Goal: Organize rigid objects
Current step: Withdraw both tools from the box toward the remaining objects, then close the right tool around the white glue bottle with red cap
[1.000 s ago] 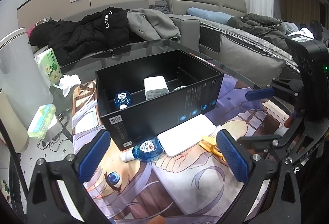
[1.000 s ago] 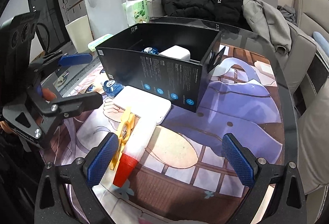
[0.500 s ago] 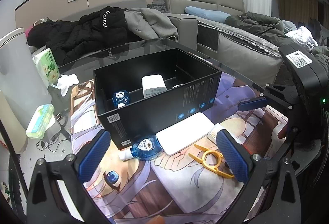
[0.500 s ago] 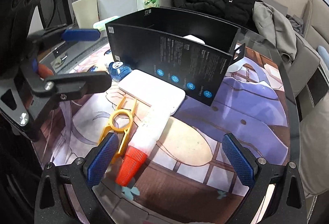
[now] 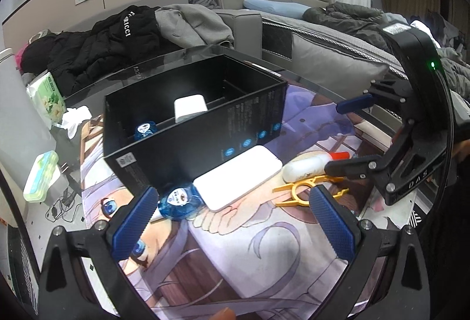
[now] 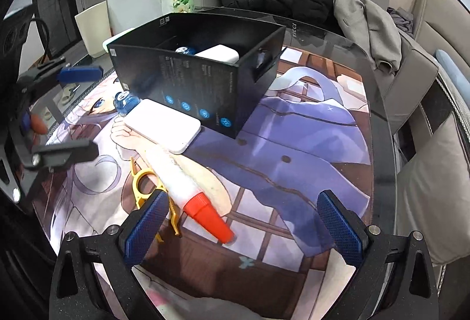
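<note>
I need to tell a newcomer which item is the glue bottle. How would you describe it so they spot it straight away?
Start at the black box on the printed mat. Just in front of it lies a flat white slab, and the glue bottle lies on its side beside that, next to a yellow plastic tool. It is the only white tube with an orange-red cone cap.

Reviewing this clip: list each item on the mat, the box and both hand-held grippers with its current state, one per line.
black box: open-topped, upright, holding a white block and a blue item.
white flat case: lying flat against the box front.
glue bottle: on its side, red cap on.
yellow clip: flat, partly under the bottle.
blue dispenser: outside the box.
left hand-held gripper: open, empty.
right hand-held gripper: open, empty.
</note>
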